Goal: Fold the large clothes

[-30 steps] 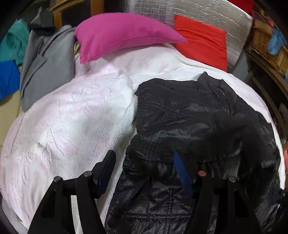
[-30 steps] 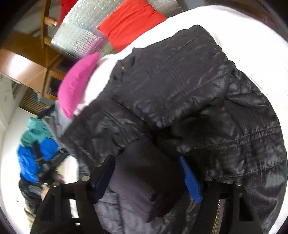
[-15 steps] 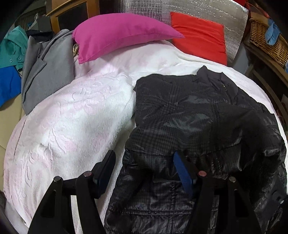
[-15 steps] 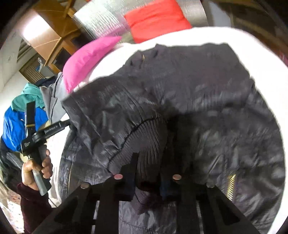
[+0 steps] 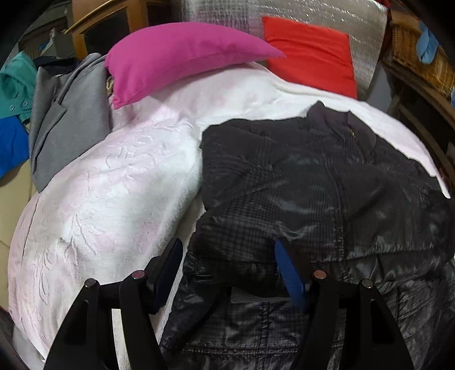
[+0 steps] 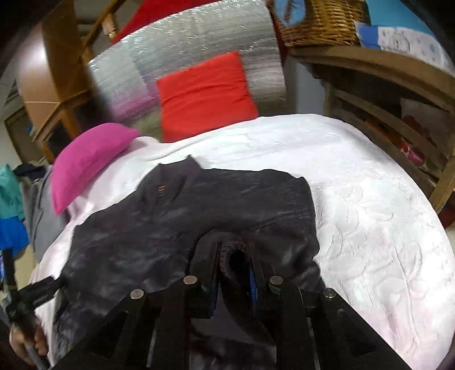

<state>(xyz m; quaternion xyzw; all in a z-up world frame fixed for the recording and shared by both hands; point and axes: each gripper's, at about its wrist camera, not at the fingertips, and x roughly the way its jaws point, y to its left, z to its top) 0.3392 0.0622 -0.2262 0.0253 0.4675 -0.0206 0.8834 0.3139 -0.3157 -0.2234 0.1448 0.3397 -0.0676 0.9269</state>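
The black quilted jacket [image 5: 312, 176] lies spread on the white embossed bedspread [image 5: 93, 199], collar toward the pillows, and the right gripper [image 6: 234, 273] is pinched tight on the ribbed cuff [image 6: 233, 253] of a sleeve, the knit bunched between its narrow jaws. The left gripper [image 5: 227, 273] hangs over the jacket's near edge with its jaws wide and nothing pressed between them. To fold the sleeve well, it seems best to carry the cuff across the chest in a low arc so the slippery shell does not drag the body along, and to let the free tongs pin the near hem or side seam first. Around it: a magenta pillow [image 5: 176, 54] and a red cushion [image 5: 310, 54] at the head, a grey coat [image 5: 65, 119] at the bedspread's far left edge, a wicker basket [image 6: 321, 22] on a wooden shelf. None of these lies on the jacket; the pillow sits near the collar, so a fold toward the head has less room
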